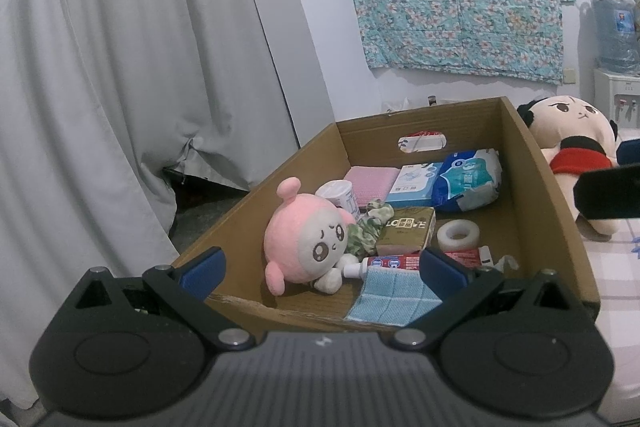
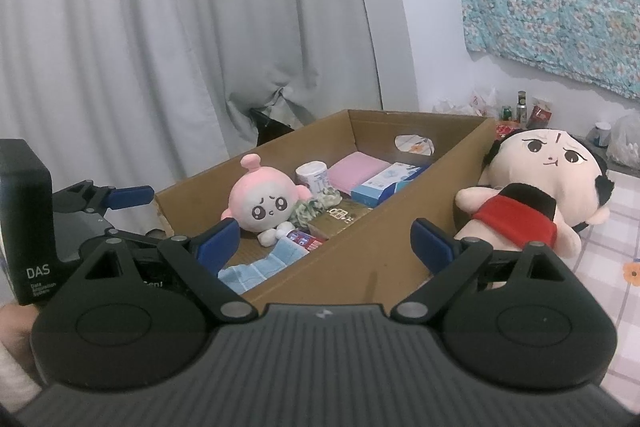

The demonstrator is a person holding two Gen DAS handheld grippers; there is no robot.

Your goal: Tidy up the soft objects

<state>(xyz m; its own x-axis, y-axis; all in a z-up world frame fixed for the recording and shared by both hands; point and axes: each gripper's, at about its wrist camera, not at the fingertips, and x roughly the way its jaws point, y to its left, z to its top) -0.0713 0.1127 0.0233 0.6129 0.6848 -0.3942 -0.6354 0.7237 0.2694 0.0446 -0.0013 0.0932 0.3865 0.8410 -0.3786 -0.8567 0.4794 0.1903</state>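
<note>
From where I sit, the move ahead turns on the big plush doll (image 2: 532, 203), which lies on the bed (image 2: 624, 239) outside the cardboard box (image 2: 360, 259), just beside its right wall. It rests on its back with its long axis running across my right view: head up and to the right, red-banded body angled down toward my right tongs (image 2: 326, 243). Those tongs stand wide apart with nothing between them, straddling the near corner of the box, so the doll sits just off the right fingertip rather than in the gap. My left tongs (image 1: 322, 269) are likewise apart and empty, hovering over the near-left edge of the box, with the box wall between them and the doll (image 1: 576, 163). I judge the right hand the nearer one, needing a swing to the right to bring the doll's waist between the pads. The small pink plush (image 1: 308, 235) already lies inside the box near its front left, beside a blue cloth (image 1: 394, 297), a toothpaste tube (image 1: 394, 263) and a tissue pack (image 1: 468, 181).
</note>
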